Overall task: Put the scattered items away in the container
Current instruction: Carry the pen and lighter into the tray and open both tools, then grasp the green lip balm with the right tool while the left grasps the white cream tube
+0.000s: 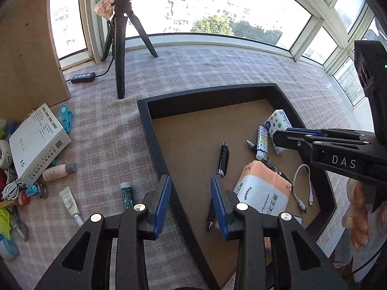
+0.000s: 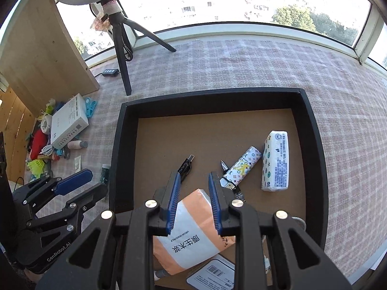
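One black tray (image 2: 116, 154), brown cardboard floor.

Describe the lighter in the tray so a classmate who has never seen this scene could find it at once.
Find the black tray with the brown floor on the checked cloth. Toward its right side, the lighter lies beside a white tissue pack. Only the lighter is a slim white stick with a small printed pattern and a metal end.

right tool (image 1: 287, 134) reads "das"; left tool (image 2: 79, 183) "cenrobot.ai".

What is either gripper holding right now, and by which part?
Nothing. The left gripper is open over the black tray's wall; the right gripper is open above the orange-and-white tissue pack, not pinching it.
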`<state>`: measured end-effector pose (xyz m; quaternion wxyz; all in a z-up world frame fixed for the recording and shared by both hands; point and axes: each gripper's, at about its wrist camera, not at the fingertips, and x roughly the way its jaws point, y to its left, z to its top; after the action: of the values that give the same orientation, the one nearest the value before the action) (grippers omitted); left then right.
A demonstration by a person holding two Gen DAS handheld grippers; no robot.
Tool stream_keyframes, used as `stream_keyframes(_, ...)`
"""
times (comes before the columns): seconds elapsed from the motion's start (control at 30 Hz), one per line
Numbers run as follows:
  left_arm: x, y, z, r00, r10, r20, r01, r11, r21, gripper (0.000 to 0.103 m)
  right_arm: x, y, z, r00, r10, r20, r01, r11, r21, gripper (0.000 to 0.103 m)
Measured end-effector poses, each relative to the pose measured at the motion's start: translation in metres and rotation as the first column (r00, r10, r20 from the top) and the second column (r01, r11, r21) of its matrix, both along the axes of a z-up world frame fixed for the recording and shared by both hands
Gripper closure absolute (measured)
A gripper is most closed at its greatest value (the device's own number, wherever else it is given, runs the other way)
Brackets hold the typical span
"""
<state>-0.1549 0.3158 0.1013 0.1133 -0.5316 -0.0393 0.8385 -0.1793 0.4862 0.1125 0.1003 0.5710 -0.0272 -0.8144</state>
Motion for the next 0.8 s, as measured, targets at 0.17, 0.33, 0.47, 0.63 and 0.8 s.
stream_keyframes(0.17, 0.005, -0.031, -0.002, 0.998, 0.058, -0.002, -0.058, 0.998, -0.024, 0.070, 0.001, -0.036, 0.000, 0.998, 0.057, -0.005, -0.057, 0.998, -0.014, 0.079)
stream_keyframes(0.33, 0.009, -0.063, -0.010, 0.993, 0.121, 0.008, -0.121, 0.992, -0.040, 0.070, 0.005, -0.077, -0.003, 0.991, 0.131, -0.004, -0.131, 0.991, -0.028, 0.079)
stream_keyframes(0.47, 0.011, -0.092, -0.024, 0.983, 0.181, 0.033, -0.179, 0.982, -0.056, 0.070, 0.012, -0.111, -0.012, 0.982, 0.186, 0.014, -0.186, 0.982, -0.039, 0.079)
stream_keyframes(0.63, 0.012, -0.122, -0.050, 0.967, 0.239, 0.094, -0.234, 0.970, -0.062, 0.071, 0.020, -0.151, -0.031, 0.968, 0.248, 0.046, -0.247, 0.969, -0.023, 0.079)
stream_keyframes(0.8, 0.013, -0.135, -0.069, 0.954, 0.268, 0.132, -0.261, 0.963, -0.068, 0.071, 0.018, -0.176, -0.054, 0.961, 0.262, 0.093, -0.261, 0.965, -0.026, 0.079)
